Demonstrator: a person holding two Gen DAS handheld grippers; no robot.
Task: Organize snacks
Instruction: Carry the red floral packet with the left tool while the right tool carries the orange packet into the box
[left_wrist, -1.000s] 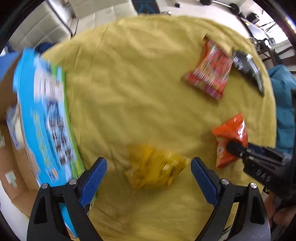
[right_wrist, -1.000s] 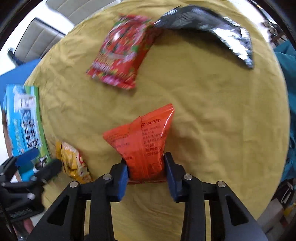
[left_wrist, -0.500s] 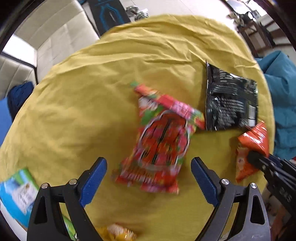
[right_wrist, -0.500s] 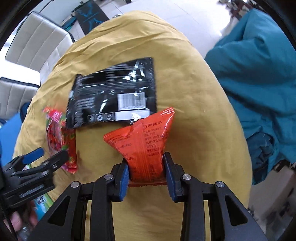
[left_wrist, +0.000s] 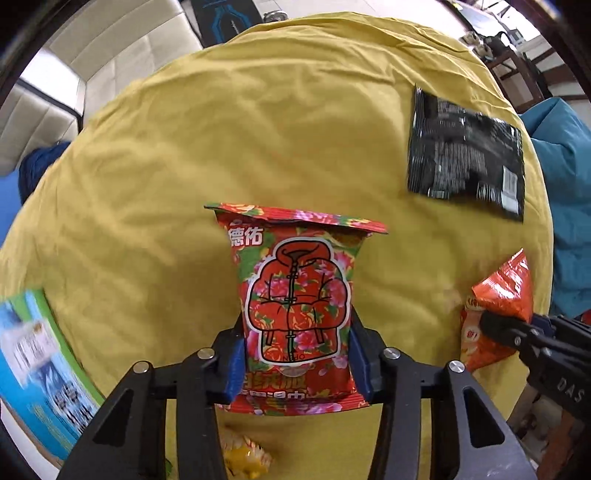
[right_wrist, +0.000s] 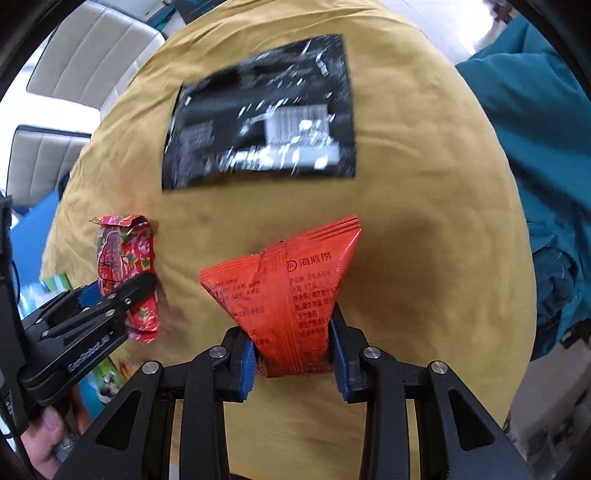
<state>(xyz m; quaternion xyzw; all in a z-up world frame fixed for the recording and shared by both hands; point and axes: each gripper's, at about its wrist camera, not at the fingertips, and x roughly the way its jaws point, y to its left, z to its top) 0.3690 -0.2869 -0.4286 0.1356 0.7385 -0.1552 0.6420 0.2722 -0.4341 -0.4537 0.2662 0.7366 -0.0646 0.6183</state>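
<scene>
You are gripping a snack in each hand over the yellow cloth (left_wrist: 258, 122). Your left gripper (left_wrist: 296, 360) is pointing down at the cloth, and its blue pads are pressing in on both sides of the floral bag (left_wrist: 295, 306), which is standing up between the fingers with its crimped top away from you. Your right gripper (right_wrist: 292, 354) is clenching the lower end of the orange bag (right_wrist: 284, 291); that bag is fanning out above the pads, printed side facing the camera.

From the left wrist you are seeing the right gripper come in at the right edge, with the orange bag in its fingers. From the right wrist you are seeing the left gripper at the left edge, clamped across the floral bag, and a hand (right_wrist: 44, 439) at the bottom corner holding its handle.

The black bag (left_wrist: 467, 158) is lying flat on the far side of the cloth, apart from both grippers and blurred in the right view. A yellow bag (left_wrist: 245, 456) is lying just below the left gripper's fingers. A blue box (left_wrist: 35, 365) is sitting at the cloth's left edge. A teal fabric (right_wrist: 535, 147) is bunching beside the cloth on the right.
</scene>
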